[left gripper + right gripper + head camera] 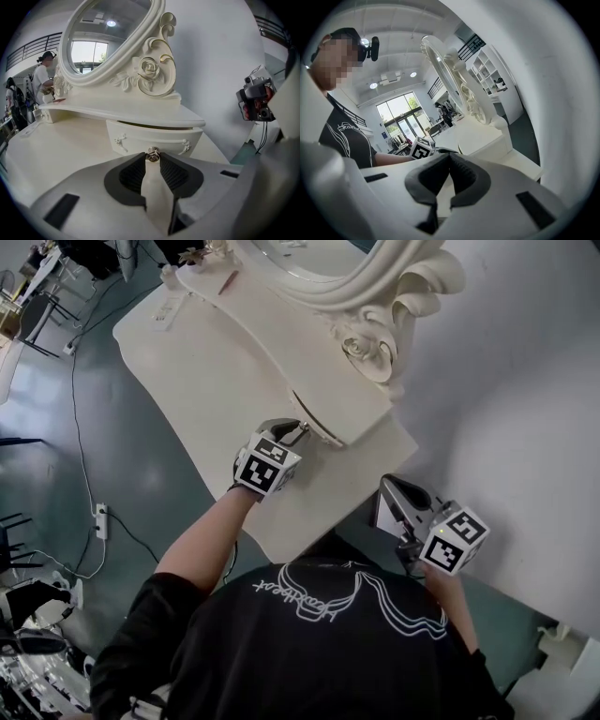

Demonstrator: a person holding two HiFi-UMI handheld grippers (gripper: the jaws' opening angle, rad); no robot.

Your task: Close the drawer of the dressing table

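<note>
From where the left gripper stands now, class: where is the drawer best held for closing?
By the small metal knob at the middle of the drawer front, from straight ahead. It sticks out centrally, so a push should run square. The left gripper pinches it.

Left gripper: held far forward on an outstretched bare left forearm, tilted downward, fingers pinched on the small drawer knob. Right gripper: held near the body, right side, fingers closed tip to tip, empty.
</note>
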